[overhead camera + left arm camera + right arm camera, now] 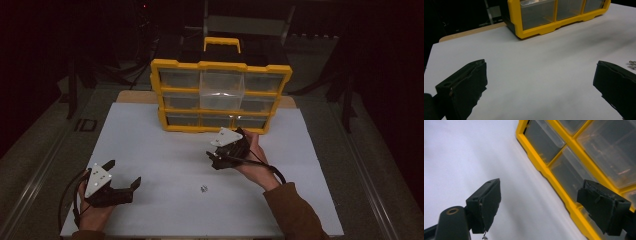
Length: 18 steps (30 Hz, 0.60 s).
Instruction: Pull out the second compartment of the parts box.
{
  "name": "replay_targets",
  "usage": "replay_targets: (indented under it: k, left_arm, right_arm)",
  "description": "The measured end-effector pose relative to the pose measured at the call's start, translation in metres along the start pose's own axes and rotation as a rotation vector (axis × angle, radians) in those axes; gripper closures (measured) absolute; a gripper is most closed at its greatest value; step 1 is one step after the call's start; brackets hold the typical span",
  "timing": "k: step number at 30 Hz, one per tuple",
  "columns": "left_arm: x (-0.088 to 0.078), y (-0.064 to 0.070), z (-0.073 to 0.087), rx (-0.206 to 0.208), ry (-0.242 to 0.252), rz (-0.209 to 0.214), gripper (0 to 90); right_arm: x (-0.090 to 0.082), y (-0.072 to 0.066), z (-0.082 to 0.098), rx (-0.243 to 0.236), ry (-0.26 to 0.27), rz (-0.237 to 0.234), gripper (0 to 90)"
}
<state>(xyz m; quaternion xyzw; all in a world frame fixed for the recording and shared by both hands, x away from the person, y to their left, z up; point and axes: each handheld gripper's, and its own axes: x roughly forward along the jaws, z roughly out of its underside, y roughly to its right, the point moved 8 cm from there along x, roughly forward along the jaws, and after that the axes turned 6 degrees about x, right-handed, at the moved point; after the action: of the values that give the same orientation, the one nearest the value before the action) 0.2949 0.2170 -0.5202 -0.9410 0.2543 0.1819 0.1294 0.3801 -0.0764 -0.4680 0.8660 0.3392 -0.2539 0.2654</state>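
Screws (pixel 203 188), a tiny metal cluster lying loose on the white table (pixel 150 150) between my two grippers, look light, hard and slippery, so I'd pinch them low at the middle with the fingertips. My right gripper (pixel 226 150) hangs wide open and empty just before the yellow drawer cabinet (pixel 220 95), whose middle drawer (pixel 221 90) juts out, while my left gripper (pixel 122 176) rests open and empty at the near left. Nothing blocks the way, though I judge the cabinet's bottom edge is close to the right jaws.
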Motion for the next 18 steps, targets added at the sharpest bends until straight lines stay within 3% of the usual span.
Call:
replay_targets:
  k: [3,18]
  left_arm:
    - [0.0,0.0,0.0,0.0,0.0,-0.001,0.0]
    - [0.0,0.0,0.0,0.003,0.001,0.001,0.0]
  right_arm:
    - [0.002,-0.002,0.003,0.016,-0.014,-0.011,16.5]
    - [0.011,-0.018,0.015,0.128,-0.103,-0.186,14.3]
